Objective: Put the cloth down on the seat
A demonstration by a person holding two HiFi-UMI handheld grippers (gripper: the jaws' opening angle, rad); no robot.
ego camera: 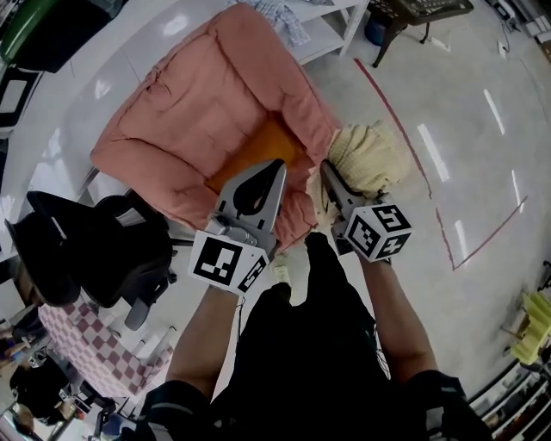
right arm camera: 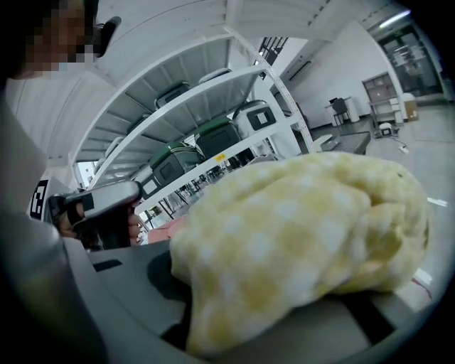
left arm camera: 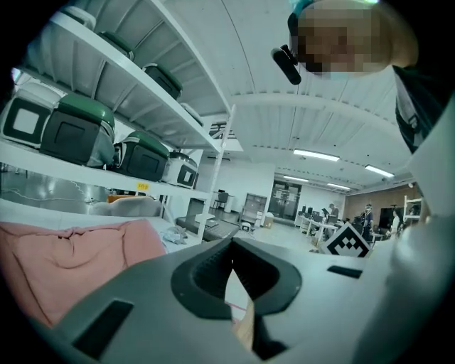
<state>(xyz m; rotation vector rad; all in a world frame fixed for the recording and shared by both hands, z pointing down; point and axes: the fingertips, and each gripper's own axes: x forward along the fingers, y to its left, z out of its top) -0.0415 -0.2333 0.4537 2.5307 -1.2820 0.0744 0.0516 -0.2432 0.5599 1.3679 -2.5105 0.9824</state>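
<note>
A bundled yellow checked cloth [ego camera: 368, 158] hangs beyond the seat's right edge, over the floor, with my right gripper [ego camera: 331, 178] shut on it. In the right gripper view the cloth [right arm camera: 298, 234] fills the middle and hides the jaws' tips. The seat is a pink padded armchair [ego camera: 198, 112] with an orange patch [ego camera: 263, 146] in its middle. My left gripper [ego camera: 275, 168] hovers over the seat's front edge, its jaws meeting at the tips and holding nothing. The left gripper view shows the pink seat [left arm camera: 64, 263] at lower left.
A black office chair [ego camera: 95, 250] stands left of me. Behind the seat is a white shelf unit [ego camera: 336, 26], which carries green-lidded boxes [left arm camera: 78, 128]. Red tape lines [ego camera: 413, 146] mark the floor at right. A pink-and-white checked cloth [ego camera: 82, 344] lies at lower left.
</note>
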